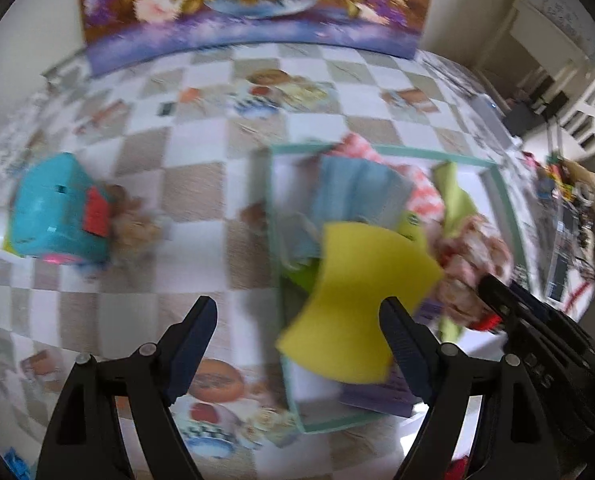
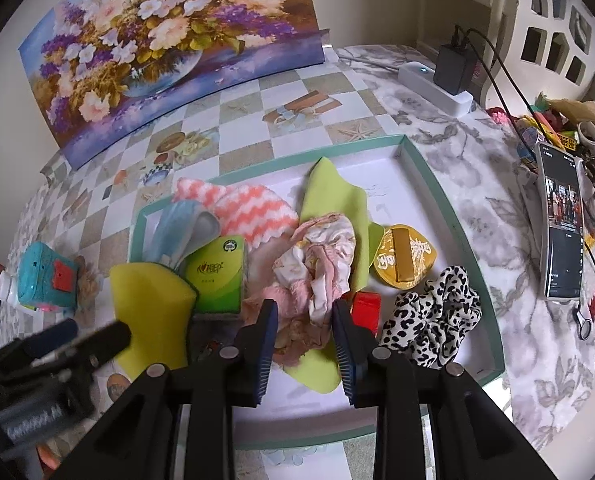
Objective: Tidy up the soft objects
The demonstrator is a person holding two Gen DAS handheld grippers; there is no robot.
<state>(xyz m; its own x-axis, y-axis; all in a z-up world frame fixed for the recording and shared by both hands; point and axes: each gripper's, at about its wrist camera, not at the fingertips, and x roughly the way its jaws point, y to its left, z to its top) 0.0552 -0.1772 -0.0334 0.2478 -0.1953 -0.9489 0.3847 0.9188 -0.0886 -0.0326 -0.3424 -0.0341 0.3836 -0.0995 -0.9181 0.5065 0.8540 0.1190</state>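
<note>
Yellow sponge [image 1: 361, 300] beside open left jaws

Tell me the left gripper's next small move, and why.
Probably close the left gripper on the sponge and shift it further into the tray. Its jaws stand open, the sponge seems to lie loose across the tray's left rim, and the right gripper is over the pink cloth.
</note>
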